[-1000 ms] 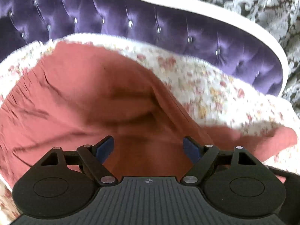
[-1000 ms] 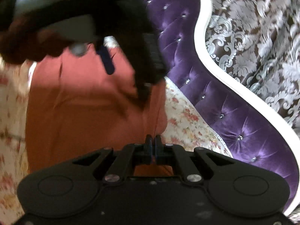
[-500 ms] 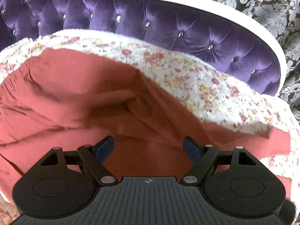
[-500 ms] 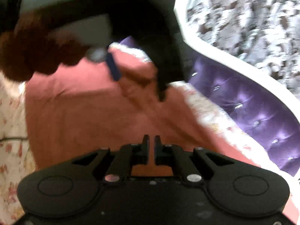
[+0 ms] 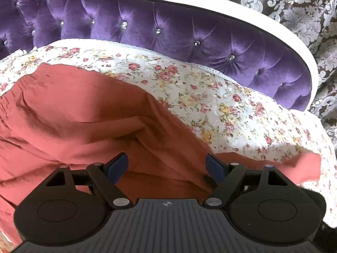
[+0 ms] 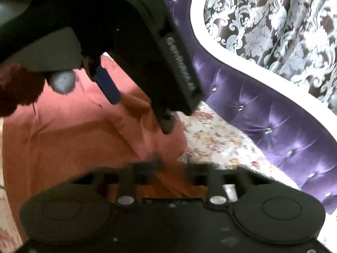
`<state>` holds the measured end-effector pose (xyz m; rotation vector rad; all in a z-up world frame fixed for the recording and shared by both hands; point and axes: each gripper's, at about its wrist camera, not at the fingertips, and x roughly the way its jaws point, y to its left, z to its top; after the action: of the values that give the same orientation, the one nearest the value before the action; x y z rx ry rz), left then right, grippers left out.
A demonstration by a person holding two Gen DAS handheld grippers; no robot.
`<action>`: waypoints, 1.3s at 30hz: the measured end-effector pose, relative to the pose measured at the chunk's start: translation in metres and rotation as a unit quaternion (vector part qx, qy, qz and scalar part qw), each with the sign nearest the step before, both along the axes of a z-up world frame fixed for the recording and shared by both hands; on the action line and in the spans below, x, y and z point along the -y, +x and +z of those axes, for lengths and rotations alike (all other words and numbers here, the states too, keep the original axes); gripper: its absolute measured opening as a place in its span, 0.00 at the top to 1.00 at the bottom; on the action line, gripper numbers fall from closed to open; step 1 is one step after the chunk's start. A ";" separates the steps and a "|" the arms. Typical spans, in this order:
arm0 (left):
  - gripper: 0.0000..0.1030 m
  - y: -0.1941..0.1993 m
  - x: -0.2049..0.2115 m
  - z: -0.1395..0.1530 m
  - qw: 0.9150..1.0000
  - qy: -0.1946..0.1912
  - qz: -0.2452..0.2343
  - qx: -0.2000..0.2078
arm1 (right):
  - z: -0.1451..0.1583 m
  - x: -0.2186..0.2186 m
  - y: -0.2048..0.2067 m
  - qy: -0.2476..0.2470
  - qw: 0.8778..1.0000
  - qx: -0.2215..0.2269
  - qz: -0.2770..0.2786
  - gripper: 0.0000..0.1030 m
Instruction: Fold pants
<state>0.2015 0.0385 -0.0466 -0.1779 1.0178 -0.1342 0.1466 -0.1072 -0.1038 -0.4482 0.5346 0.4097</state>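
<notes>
The rust-red pants (image 5: 84,113) lie rumpled on a floral bedspread (image 5: 221,105); one end (image 5: 303,166) sticks out at the right. My left gripper (image 5: 167,166) is open and empty, its blue pads just above the cloth. In the right wrist view the pants (image 6: 73,143) lie below. My right gripper (image 6: 170,166) is blurred with its jaws apart, holding nothing. The left gripper (image 6: 109,84) shows above it, at the upper left of that view.
A purple tufted headboard (image 5: 189,40) with a white rim (image 5: 231,12) stands behind the bed. Patterned grey wallpaper (image 6: 284,21) is beyond it. The bedspread's edge drops off at the right (image 5: 328,168).
My right gripper has opened from shut. The left gripper has shifted a little over the pants, still open.
</notes>
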 end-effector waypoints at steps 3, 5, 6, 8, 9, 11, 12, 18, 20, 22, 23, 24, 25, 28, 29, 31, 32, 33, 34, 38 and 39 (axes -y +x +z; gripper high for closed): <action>0.22 0.005 0.003 -0.002 1.000 0.006 -0.002 -0.004 | -0.003 -0.011 -0.015 -0.017 1.000 0.021 0.010 0.96; 0.23 0.009 0.005 -0.005 1.000 0.009 -0.001 -0.012 | -0.010 -0.020 -0.029 -0.052 0.998 0.036 0.030 0.96; 0.23 0.010 0.007 -0.006 1.000 0.010 -0.003 -0.016 | -0.013 -0.024 -0.037 -0.070 0.996 0.045 0.039 0.96; 0.23 0.011 0.009 -0.010 1.000 0.012 -0.004 -0.025 | -0.026 -0.034 -0.048 -0.107 0.991 0.055 0.054 0.95; 0.23 0.012 0.010 -0.013 0.999 0.014 -0.005 -0.030 | -0.032 -0.038 -0.053 -0.118 0.990 0.059 0.058 0.95; 0.23 0.016 0.012 -0.019 0.999 0.021 -0.001 -0.043 | -0.043 -0.044 -0.061 -0.137 0.986 0.068 0.065 0.95; 0.24 0.018 0.013 -0.023 0.998 0.025 0.002 -0.050 | -0.048 -0.047 -0.064 -0.150 0.983 0.075 0.069 0.95; 0.93 -0.003 -0.006 -0.019 0.998 -0.044 0.045 -0.019 | -0.053 -0.042 -0.062 -0.113 0.990 0.059 0.052 0.94; 0.94 -0.018 -0.013 -0.010 0.997 -0.042 0.057 0.003 | -0.046 -0.030 -0.059 -0.062 0.997 0.038 0.026 0.91; 0.94 -0.037 -0.019 0.000 0.997 -0.036 0.065 0.026 | -0.038 -0.016 -0.061 -0.010 1.000 0.023 -0.001 0.77; 0.94 -0.047 -0.022 0.004 0.997 -0.034 0.066 0.034 | -0.032 -0.006 -0.064 0.021 0.999 0.014 -0.022 0.70; 0.94 -0.058 -0.026 0.007 0.996 -0.037 0.069 0.041 | -0.025 0.005 -0.065 0.049 0.998 0.007 -0.039 0.69; 0.94 -0.066 -0.028 0.010 0.996 -0.040 0.071 0.045 | -0.019 0.015 -0.072 0.076 0.995 -0.002 -0.058 0.68; 0.94 -0.091 -0.033 0.013 0.994 -0.036 0.079 0.063 | -0.007 0.063 -0.079 0.152 0.978 -0.031 -0.140 0.65; 0.94 -0.099 -0.035 0.013 0.994 -0.034 0.080 0.068 | -0.005 0.083 -0.081 0.174 0.968 -0.041 -0.175 0.64; 0.94 -0.110 -0.037 0.011 0.994 -0.031 0.081 0.071 | -0.005 0.122 -0.087 0.214 0.944 -0.061 -0.245 0.60; 0.94 -0.114 -0.039 0.010 0.994 -0.033 0.082 0.069 | -0.008 0.143 -0.088 0.232 0.928 -0.070 -0.283 0.60; 0.94 -0.116 -0.040 0.007 0.994 -0.035 0.083 0.065 | -0.012 0.164 -0.085 0.247 0.913 -0.075 -0.315 0.58; 0.94 -0.117 -0.042 0.003 0.994 -0.038 0.085 0.061 | -0.017 0.187 -0.085 0.261 0.896 -0.080 -0.352 0.58; 0.94 -0.117 -0.043 -0.012 0.994 -0.031 0.088 0.049 | -0.031 0.258 -0.081 0.294 0.832 -0.087 -0.462 0.56; 0.94 -0.116 -0.042 -0.016 0.995 -0.027 0.089 0.046 | -0.034 0.268 -0.078 0.295 0.825 -0.084 -0.475 0.56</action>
<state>0.0855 0.0804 -0.0623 -0.3073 0.9033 -0.0067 0.0690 -0.3755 -0.1378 0.4809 0.6968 -0.3678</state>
